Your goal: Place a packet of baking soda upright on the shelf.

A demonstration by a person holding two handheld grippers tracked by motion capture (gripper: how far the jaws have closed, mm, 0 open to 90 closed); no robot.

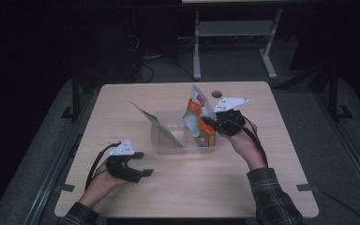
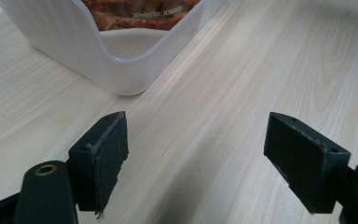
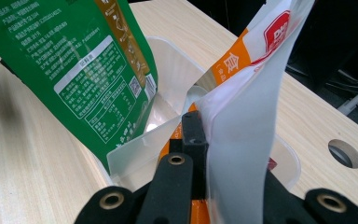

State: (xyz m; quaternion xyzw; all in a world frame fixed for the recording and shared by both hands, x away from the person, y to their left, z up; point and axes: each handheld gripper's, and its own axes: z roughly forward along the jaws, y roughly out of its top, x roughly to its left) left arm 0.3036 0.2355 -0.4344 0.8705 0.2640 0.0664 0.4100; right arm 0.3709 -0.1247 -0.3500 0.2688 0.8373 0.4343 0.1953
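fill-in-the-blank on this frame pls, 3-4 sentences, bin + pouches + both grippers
1. The right gripper is shut on the orange and white pouch, holding it over the clear plastic ____.
2. The green pouch leans against the bin's ____ wall in the high view.
3. The left gripper has its jaws ____, with nothing between them.
4. The round hole in the table lies ____ the bin in the high view.

Missing words: bin; left; open; beyond
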